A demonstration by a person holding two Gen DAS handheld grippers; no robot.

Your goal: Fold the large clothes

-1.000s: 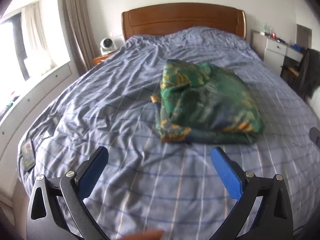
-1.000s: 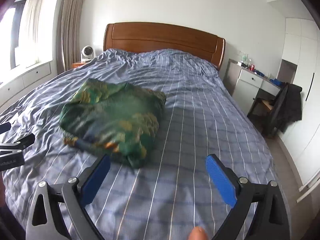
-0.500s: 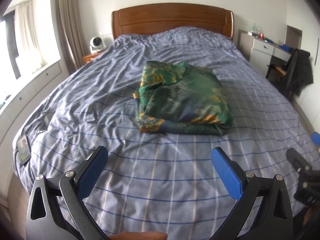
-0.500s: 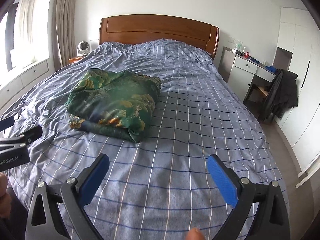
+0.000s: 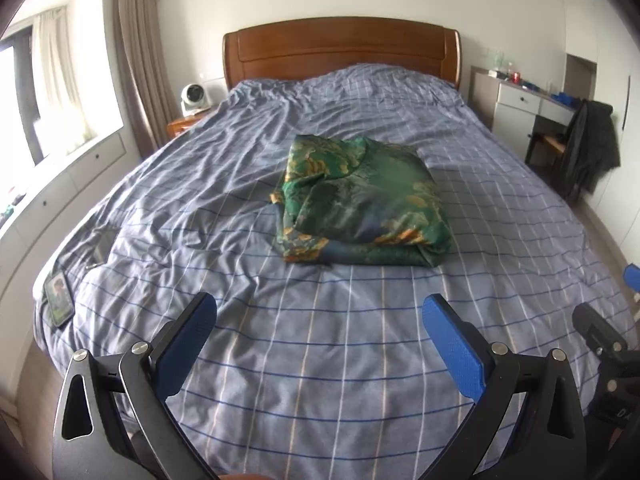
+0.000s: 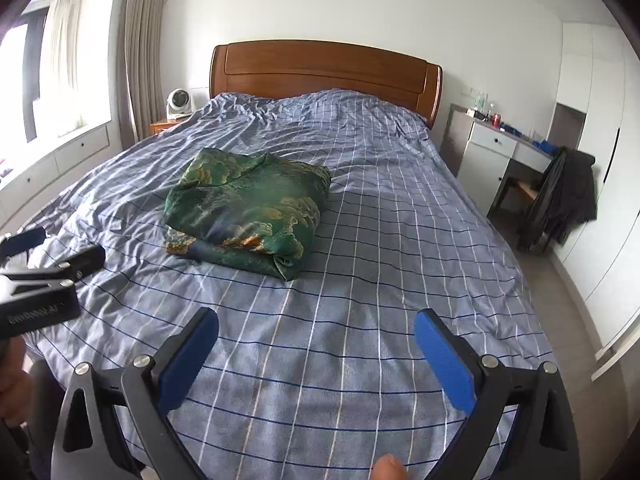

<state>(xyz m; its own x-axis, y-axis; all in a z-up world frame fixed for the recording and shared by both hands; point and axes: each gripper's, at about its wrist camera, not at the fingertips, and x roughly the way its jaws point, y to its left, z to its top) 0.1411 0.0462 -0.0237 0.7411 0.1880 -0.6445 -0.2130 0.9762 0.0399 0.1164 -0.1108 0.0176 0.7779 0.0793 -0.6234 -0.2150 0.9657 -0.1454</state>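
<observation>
Between the blue pads (image 5: 188, 344) of our left gripper (image 5: 318, 344) lies only bare bedspread: the fingers stand wide apart and grip nothing. Our right gripper (image 6: 316, 354) is in the same condition, its pads (image 6: 440, 364) spread wide over the striped cover with nothing between them. Both grippers are held level above the foot end of the bed (image 5: 360, 360), pointing toward the headboard (image 5: 340, 50); the right gripper's body shows at the right margin of the left wrist view, so the two are side by side. A fingertip (image 6: 386, 468) shows at the lower edge of the right wrist view. The folded green garment (image 5: 360, 204) lies near the middle of the bed, well apart from both grippers, its near edge stacked in layers and its left side loosely bunched. We see open cover on every side of it. A phone (image 5: 58, 300) lies at the left edge of the bed. To the right, past the bed edge, a strip of floor separates the bed from a white desk (image 6: 496, 148) and a chair draped with a dark jacket (image 6: 564, 200).
</observation>
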